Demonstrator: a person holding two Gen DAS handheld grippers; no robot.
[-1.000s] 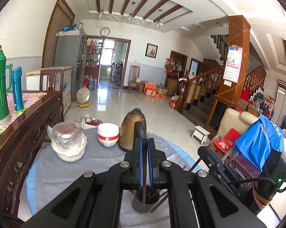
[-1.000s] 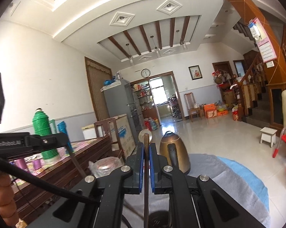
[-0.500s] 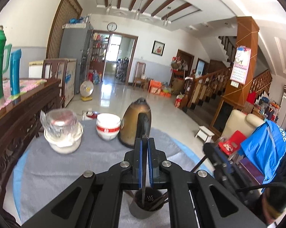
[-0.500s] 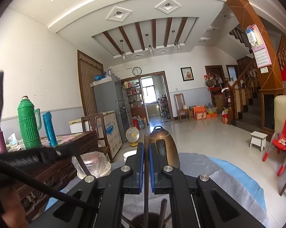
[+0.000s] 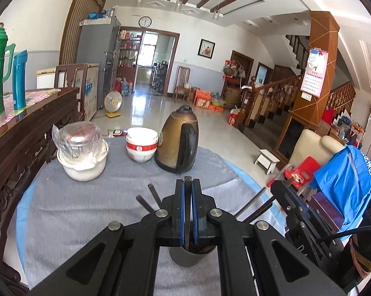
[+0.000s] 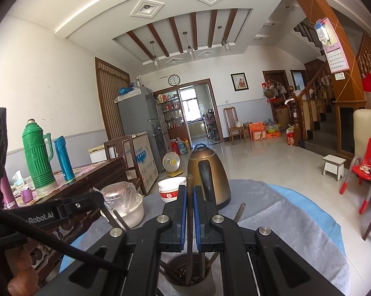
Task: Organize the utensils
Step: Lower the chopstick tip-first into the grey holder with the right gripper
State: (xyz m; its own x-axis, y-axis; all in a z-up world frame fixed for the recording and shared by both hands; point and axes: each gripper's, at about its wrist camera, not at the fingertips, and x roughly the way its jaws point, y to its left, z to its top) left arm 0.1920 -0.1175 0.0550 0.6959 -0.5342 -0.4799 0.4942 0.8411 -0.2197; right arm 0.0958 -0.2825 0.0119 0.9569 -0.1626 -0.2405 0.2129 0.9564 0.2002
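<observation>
A grey utensil holder [image 5: 190, 256] stands on the grey cloth right under both grippers, with several dark chopsticks [image 5: 253, 203] leaning out of it. My left gripper [image 5: 187, 192] is shut on a dark chopstick [image 5: 187, 212] whose lower end is inside the holder. My right gripper [image 6: 190, 197] is shut on a brown chopstick [image 6: 189, 222] that reaches down into the same holder [image 6: 193, 278]. The right gripper's body shows at the right of the left wrist view [image 5: 308, 222].
A bronze kettle [image 5: 178, 140], a red-banded white bowl [image 5: 141, 145] and a white pot with a plastic-wrapped lid [image 5: 82, 153] stand at the far side of the round table [image 5: 62, 209]. A dark wooden sideboard [image 5: 25, 133] with green and blue flasks is on the left.
Both grippers have lowered toward the holder, so each held chopstick now stands deeper in it. The view has tilted down and the table looks closer.
</observation>
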